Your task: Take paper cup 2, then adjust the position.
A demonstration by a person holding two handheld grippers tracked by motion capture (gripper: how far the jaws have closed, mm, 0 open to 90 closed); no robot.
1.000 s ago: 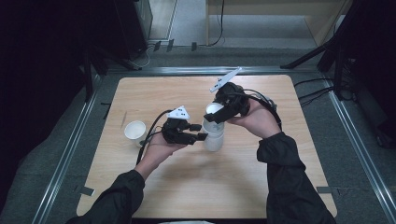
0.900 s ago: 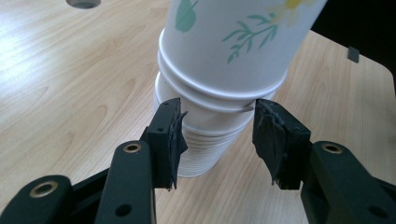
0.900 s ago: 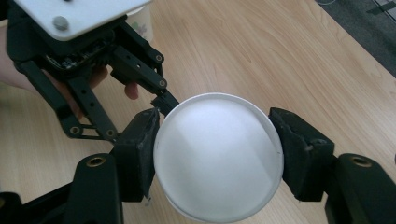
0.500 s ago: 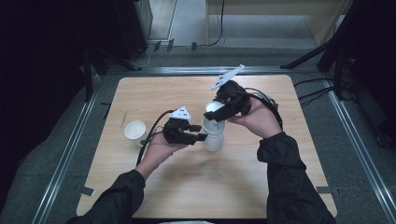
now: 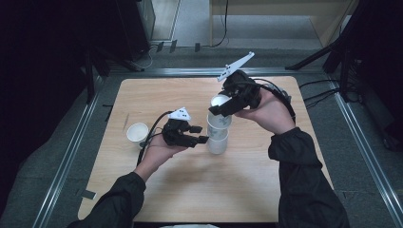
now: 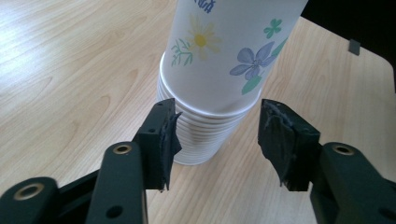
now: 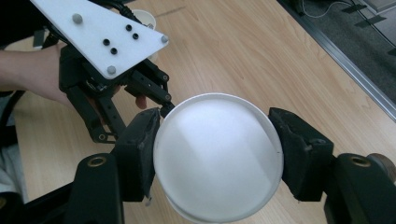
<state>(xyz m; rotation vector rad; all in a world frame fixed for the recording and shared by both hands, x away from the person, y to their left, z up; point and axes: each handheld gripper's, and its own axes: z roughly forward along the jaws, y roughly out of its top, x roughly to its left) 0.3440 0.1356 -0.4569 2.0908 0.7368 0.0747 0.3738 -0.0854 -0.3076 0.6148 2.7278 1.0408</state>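
Observation:
A stack of white paper cups [image 5: 217,142] stands mid-table. My right gripper [image 5: 219,111] is shut on the rim of the top flowered cup [image 5: 219,118] and holds it partly raised out of the stack. From above, in the right gripper view, that cup [image 7: 217,158] sits between both pads of the right gripper [image 7: 217,140]. My left gripper [image 5: 203,134] lies level at the stack's left side. Its jaws have just been opening: in the left gripper view they flank the ribbed stack [image 6: 201,140] below the flowered cup [image 6: 229,51], the right pad clearly off it.
A single empty paper cup [image 5: 138,133] stands on the wooden table [image 5: 266,199] to the left of my left hand. Metal rails run along the table's left and right sides. Cables trail behind the right gripper.
My right gripper has risen with the top cup, drawing it up out of the stack. The left gripper's jaws have spread away from the stack; that hand has stayed in place.

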